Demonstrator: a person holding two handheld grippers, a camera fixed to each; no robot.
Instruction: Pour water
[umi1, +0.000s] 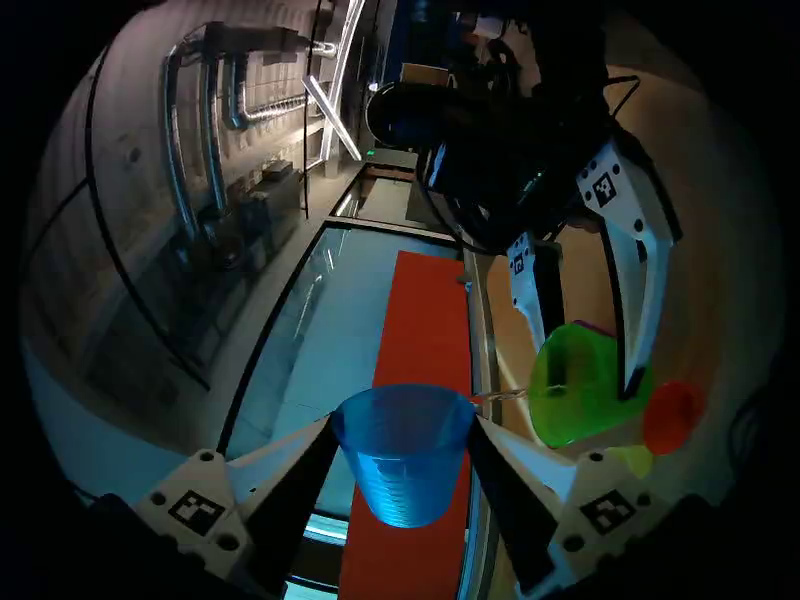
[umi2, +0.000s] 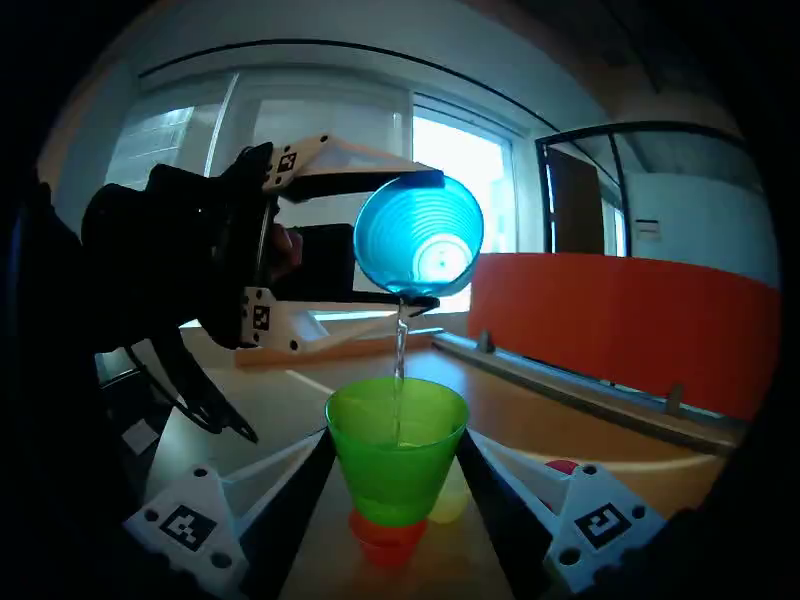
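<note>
My left gripper (umi1: 404, 450) is shut on a blue cup (umi1: 403, 455), tipped on its side. In the right gripper view that blue cup (umi2: 419, 236) hangs above, its mouth facing me, and a thin stream of water (umi2: 400, 355) falls from its rim. The stream lands in a green cup (umi2: 397, 448) held upright between the fingers of my right gripper (umi2: 397, 470). In the left gripper view the green cup (umi1: 578, 385) sits in the right gripper (umi1: 590, 375) just right of the blue cup. A hand holds the left gripper (umi2: 425, 240).
A wooden table (umi2: 520, 400) lies under the cups. An orange cup (umi1: 672, 416) and a yellow one (umi1: 632, 459) stand on it near the green cup; the orange cup (umi2: 388, 540) and yellow cup (umi2: 450, 500) show below it. An orange partition (umi2: 630, 320) runs along the table's edge.
</note>
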